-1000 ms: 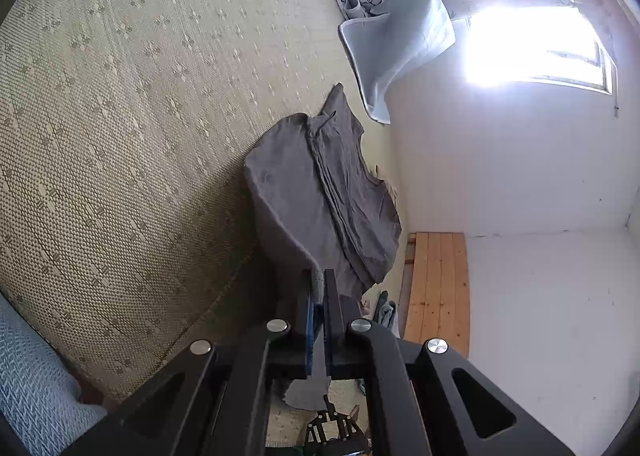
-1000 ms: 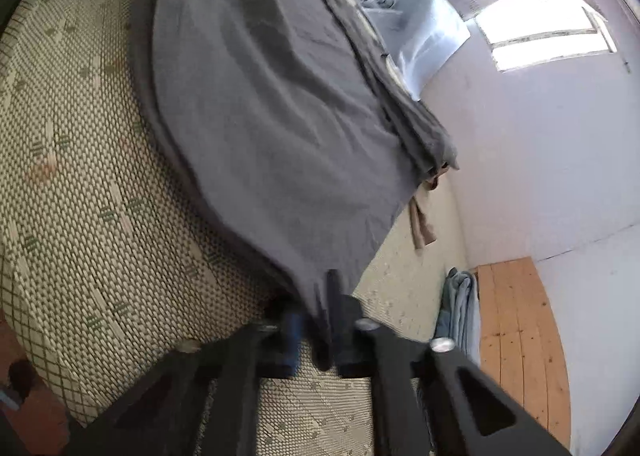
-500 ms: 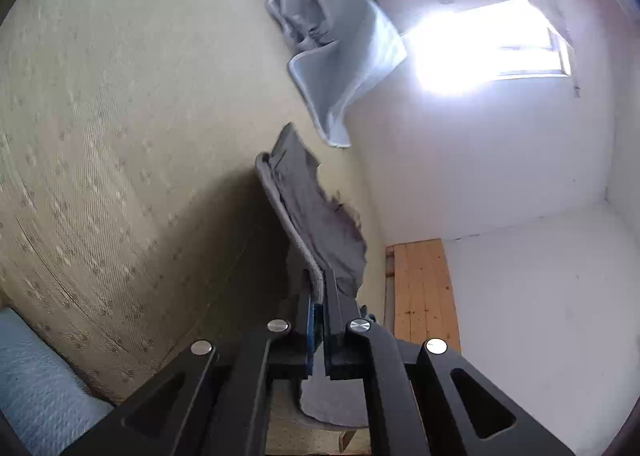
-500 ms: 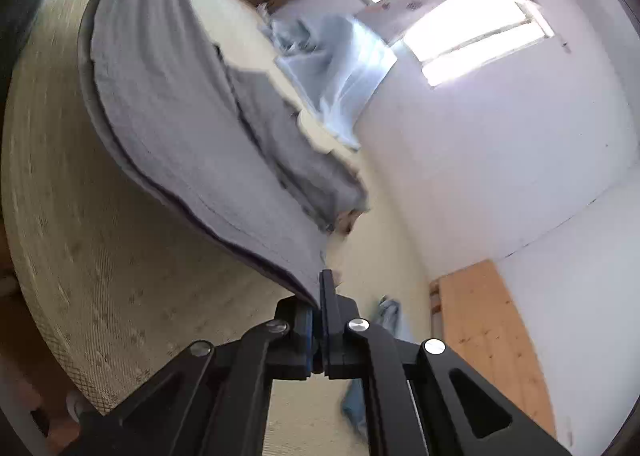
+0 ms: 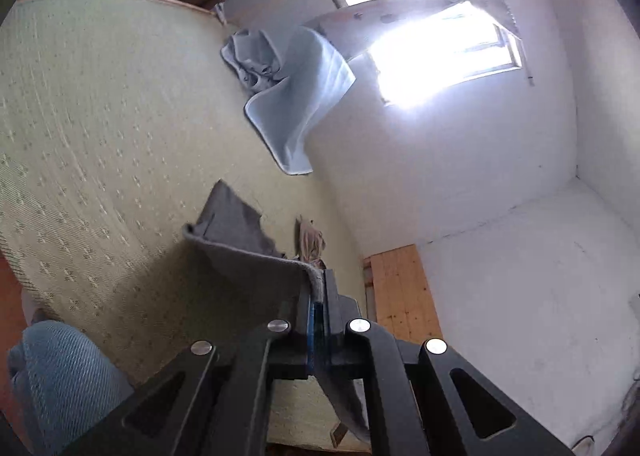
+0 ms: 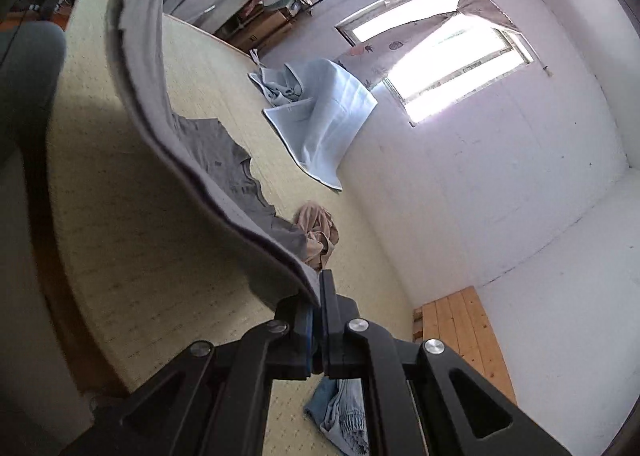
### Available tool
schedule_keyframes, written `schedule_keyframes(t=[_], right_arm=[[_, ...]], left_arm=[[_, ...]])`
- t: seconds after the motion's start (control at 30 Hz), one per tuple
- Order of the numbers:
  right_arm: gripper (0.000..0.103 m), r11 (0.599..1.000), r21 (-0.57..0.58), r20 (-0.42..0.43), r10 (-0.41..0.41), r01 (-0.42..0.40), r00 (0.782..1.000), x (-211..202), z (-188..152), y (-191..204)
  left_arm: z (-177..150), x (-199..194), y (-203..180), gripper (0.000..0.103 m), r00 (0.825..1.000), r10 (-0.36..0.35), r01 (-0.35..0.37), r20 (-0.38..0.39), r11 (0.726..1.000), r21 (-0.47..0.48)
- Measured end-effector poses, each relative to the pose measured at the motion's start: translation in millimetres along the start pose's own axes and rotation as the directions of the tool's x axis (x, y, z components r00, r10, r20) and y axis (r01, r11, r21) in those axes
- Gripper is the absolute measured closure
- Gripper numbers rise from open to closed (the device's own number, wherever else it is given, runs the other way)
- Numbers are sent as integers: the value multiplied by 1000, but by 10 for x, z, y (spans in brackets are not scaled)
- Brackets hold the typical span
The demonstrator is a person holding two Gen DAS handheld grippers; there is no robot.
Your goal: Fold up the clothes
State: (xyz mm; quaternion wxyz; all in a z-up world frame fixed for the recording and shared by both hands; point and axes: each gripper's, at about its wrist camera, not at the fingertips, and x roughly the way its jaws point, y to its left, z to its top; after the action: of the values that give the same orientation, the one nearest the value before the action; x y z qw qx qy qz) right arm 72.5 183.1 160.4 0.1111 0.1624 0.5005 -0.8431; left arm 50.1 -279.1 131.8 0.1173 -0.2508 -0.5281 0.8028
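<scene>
My left gripper (image 5: 319, 298) is clamped tight on the edge of the grey garment (image 5: 240, 240), a soft, thick cloth that rises off the woven mat (image 5: 100, 128) and sags in a curve towards me. My right gripper (image 6: 318, 296) pinches another edge of it, fingers closed with only cloth between; the far end trails on the mat beside a crumpled tan garment (image 6: 318, 226). Beyond lies a pale blue blanket (image 6: 324, 116).
</scene>
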Motion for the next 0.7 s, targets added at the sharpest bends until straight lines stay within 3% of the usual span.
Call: schedule_keyframes(t=[0.23, 0.4, 0.53, 0.7], right_arm=[[103, 998, 41, 5, 43, -43, 999, -671, 41, -196], [103, 996, 72, 5, 53, -53, 999, -956, 61, -317], [102, 992, 102, -16, 82, -80, 997, -811, 58, -421], [102, 981, 130, -93, 153, -140, 984, -340, -14, -476]], left_arm=[[-80, -376, -279, 102, 999, -33, 33, 9, 999, 20], [-84, -359, -347, 102, 999, -19, 19, -29, 1000, 4], [-16, -107, -239, 102, 997, 38, -41, -66, 999, -35], [87, 406, 61, 102, 987, 102, -117, -121, 986, -122]])
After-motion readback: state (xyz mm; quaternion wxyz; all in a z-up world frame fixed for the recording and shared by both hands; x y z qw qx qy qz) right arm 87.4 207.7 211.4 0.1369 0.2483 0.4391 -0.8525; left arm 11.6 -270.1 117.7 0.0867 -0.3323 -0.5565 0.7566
